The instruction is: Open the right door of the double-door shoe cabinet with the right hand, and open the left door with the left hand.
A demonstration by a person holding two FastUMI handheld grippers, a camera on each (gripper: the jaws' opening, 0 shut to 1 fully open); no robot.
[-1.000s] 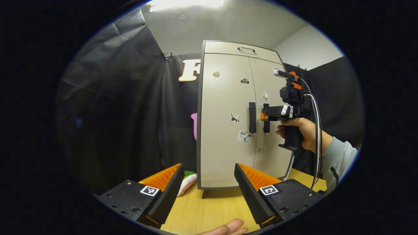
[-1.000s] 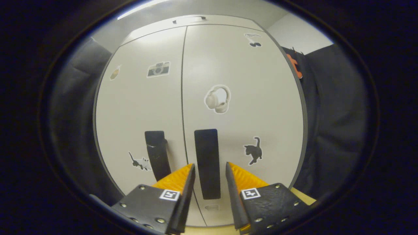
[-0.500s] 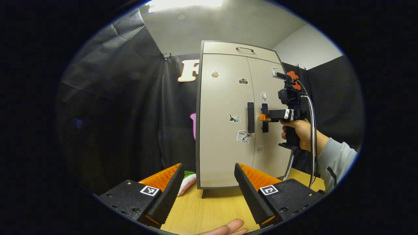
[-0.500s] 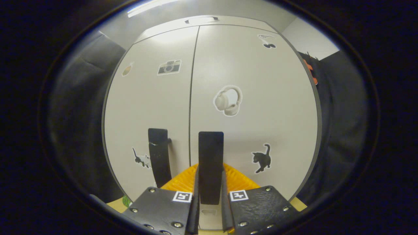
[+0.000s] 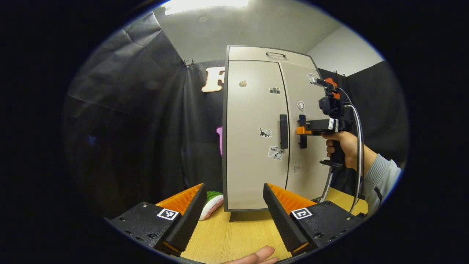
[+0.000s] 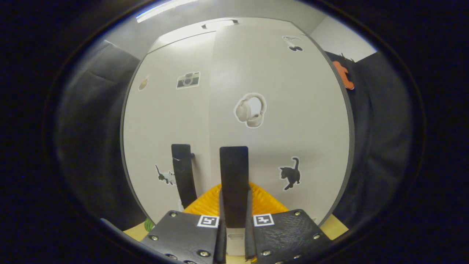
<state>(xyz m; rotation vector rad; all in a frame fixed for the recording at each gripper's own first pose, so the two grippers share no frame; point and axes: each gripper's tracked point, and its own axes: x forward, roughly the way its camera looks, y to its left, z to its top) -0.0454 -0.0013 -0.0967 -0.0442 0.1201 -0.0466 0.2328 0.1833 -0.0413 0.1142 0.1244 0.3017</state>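
Shoe cabinet (image 5: 256, 139) stands upright on the wooden tabletop (image 5: 238, 238), centre of the left gripper view. Right door (image 6: 278, 121) – swung slightly ajar, its edge proud of the left door (image 5: 251, 146), which is flush. Right claw (image 6: 234, 227) at the bottom centre of the right gripper view, clamped on the right door handle (image 6: 233, 183). Left claw (image 5: 232, 212) – fingers wide apart, low in the left gripper view, well short of the left handle (image 5: 283, 131).

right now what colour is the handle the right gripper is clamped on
Black. The handle shows best in the right gripper view, pinched in the right gripper.
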